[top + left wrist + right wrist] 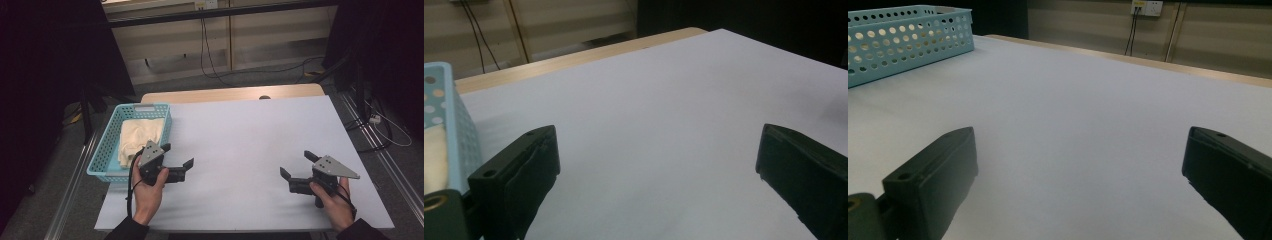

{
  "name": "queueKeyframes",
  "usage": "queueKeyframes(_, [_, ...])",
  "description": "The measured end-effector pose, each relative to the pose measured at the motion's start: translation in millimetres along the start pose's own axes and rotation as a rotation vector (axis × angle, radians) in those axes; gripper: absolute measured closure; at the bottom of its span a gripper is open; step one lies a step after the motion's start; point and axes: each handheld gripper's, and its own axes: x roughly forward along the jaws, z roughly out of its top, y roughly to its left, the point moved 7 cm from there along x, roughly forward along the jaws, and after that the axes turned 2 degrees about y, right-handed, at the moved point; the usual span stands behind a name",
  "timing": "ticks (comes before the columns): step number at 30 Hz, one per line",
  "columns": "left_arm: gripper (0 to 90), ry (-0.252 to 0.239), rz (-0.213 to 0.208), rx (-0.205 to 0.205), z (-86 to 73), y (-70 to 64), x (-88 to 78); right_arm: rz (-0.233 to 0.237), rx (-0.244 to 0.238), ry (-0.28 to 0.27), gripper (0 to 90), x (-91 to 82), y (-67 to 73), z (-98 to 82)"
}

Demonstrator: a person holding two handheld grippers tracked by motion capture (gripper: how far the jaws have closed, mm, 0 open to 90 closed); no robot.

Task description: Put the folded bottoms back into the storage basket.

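Left claw [178, 159] and right claw [296, 164] were both spread wide, empty, above the table [240, 135]; the left sat beside the cloth-filled basket [105, 150].

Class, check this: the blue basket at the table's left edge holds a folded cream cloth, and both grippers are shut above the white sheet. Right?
Not quite. Both the left gripper and the right gripper are open, jaws wide apart, as each gripper view shows. The blue basket does hold the cream cloth, per the high view.

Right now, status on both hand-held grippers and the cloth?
Left hand-held gripper open, empty, beside the basket. Right hand-held gripper open, empty, over bare table. Cream cloth folded inside basket, untouched. Nothing in the way.
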Motion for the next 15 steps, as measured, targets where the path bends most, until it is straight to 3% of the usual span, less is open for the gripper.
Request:
queueKeyframes(3, [4.0, -0.013, 0.002, 0.019, -1.8, -6.5, 2.5, -0.002, 0.003, -0.001, 1.0, -0.6, -0.4, -0.1])
queueKeyframes(6, [3.9, 0.024, -0.036, 0.02, -8.4, -11.6, 8.7, -0.005, 0.005, -0.002, 1.0, -1.3, -0.5, -0.3])
queueKeyframes(9, [3.9, 0.054, -0.028, 0.031, -16.9, -15.5, 16.8, -0.007, 0.004, -0.003, 1.0, -2.0, -0.8, -0.4])
queueKeyframes(12, [4.0, 0.09, -0.062, 0.018, -23.9, -20.8, 23.4, -0.008, 0.003, -0.004, 1.0, -2.1, -0.7, -0.3])
queueKeyframes(15, [4.1, 0.084, -0.056, 0.025, -24.1, -21.4, 23.6, -0.006, 0.0, -0.004, 1.0, -2.2, 0.0, -0.3])
